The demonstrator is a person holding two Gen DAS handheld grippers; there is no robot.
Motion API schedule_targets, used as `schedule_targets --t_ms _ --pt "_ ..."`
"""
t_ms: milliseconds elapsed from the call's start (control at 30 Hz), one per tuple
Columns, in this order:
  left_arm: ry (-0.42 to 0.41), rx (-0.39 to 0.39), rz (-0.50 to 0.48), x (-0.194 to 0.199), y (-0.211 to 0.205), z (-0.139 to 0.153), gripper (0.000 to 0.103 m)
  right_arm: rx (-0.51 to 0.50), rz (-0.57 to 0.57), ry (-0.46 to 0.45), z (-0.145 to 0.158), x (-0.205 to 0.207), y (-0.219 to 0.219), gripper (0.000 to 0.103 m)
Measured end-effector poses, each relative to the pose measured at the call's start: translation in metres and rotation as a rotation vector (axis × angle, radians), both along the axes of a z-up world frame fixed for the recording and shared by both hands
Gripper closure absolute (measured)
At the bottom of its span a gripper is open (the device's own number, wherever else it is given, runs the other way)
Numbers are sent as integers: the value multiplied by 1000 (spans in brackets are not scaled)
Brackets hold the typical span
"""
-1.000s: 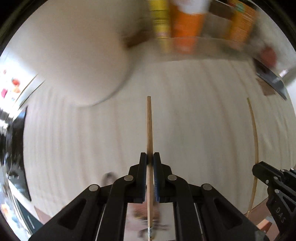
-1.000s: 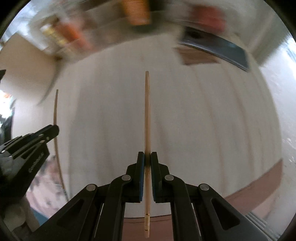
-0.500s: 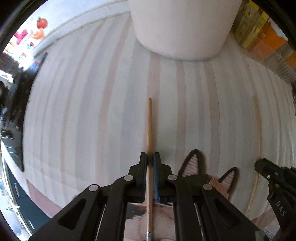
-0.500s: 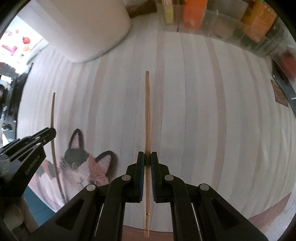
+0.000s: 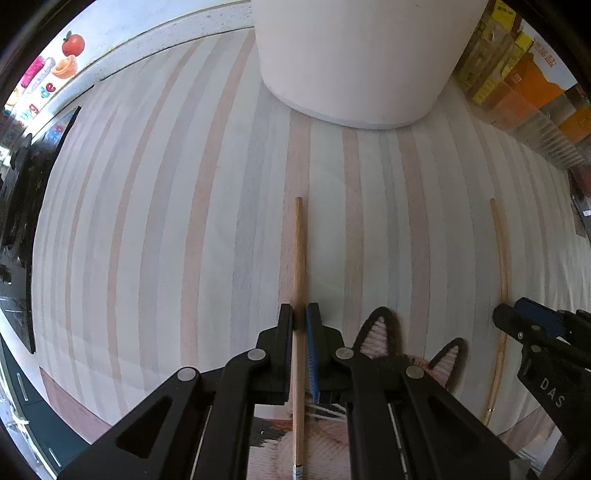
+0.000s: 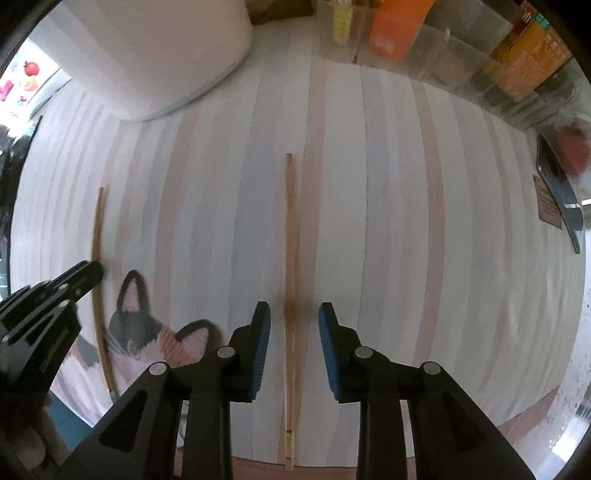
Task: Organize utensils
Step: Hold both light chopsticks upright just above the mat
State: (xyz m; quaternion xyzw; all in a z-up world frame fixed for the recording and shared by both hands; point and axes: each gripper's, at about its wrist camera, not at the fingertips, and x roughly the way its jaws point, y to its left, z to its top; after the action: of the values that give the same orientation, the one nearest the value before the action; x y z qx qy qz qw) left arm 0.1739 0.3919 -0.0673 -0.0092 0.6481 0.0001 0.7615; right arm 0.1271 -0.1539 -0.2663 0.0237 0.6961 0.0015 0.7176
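Note:
My left gripper (image 5: 300, 314) is shut on a wooden chopstick (image 5: 298, 258) that points forward, low over the striped cloth (image 5: 166, 240). My right gripper (image 6: 294, 317) is open, its jaws on either side of a second chopstick (image 6: 290, 236) that lies on the cloth. In the left wrist view the second chopstick (image 5: 500, 251) and the right gripper (image 5: 517, 321) show at the right. In the right wrist view the left gripper (image 6: 86, 271) and its chopstick (image 6: 98, 236) show at the left.
A large white container (image 5: 354, 59) stands ahead on the cloth. Orange and yellow boxes (image 6: 391, 29) in clear bins line the back. A cat picture (image 6: 147, 332) is on the cloth near me. A dark object (image 6: 557, 192) lies at the right.
My right gripper has opened and let go of its chopstick, which now lies on the cloth. Both grippers have come lower toward the cloth.

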Motion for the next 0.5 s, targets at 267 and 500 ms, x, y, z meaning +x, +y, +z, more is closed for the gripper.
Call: schedule_targets --t_ms 267,500 --pt "-10 -10 -31 -1 -17 -9 98 -22 -16 5 -7 10 10 96" --pt "-18 9 -48 -2 -23 -9 98 3 -13 25 -9 -3 10 96"
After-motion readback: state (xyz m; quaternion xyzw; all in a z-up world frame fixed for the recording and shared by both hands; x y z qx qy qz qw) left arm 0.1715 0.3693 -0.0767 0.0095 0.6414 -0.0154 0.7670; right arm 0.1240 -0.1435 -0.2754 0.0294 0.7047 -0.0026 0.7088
